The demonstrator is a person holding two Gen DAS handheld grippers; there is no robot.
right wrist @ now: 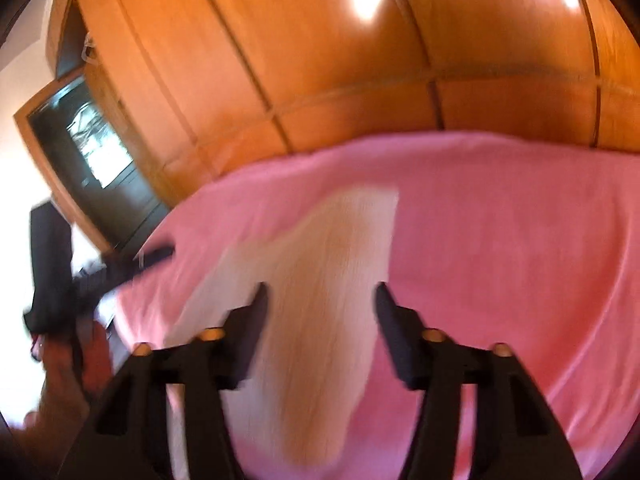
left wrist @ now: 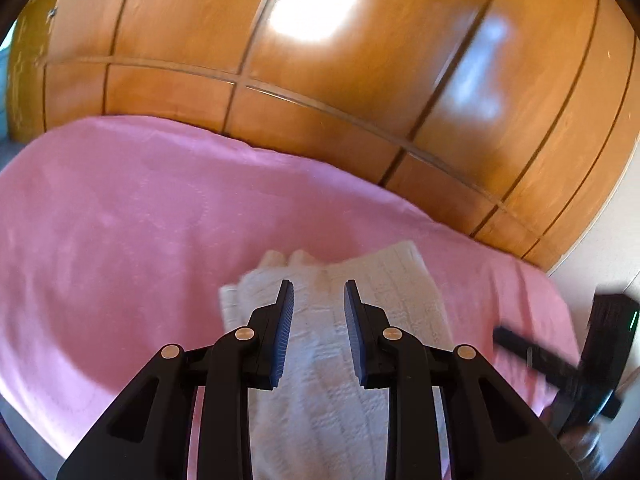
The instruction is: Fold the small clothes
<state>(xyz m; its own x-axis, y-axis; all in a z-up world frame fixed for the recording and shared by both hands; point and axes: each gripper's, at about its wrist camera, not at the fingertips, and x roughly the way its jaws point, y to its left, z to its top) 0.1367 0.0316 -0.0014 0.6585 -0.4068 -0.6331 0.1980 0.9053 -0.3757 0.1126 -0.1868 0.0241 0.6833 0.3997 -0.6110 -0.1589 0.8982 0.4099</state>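
A small white knitted garment [left wrist: 340, 320] lies folded into a long strip on the pink blanket [left wrist: 120, 220]. My left gripper [left wrist: 319, 292] is open and empty, hovering above the garment's near half. In the right wrist view the same garment [right wrist: 320, 280] is blurred by motion. My right gripper [right wrist: 322, 294] is open wide and empty above it. The right gripper also shows at the right edge of the left wrist view [left wrist: 560, 364], and the left one at the left edge of the right wrist view [right wrist: 100, 276].
The pink blanket [right wrist: 500, 240] covers a bed. A wooden wardrobe wall [left wrist: 320, 60] stands close behind the bed. A dark doorway [right wrist: 92, 160] is at the left in the right wrist view.
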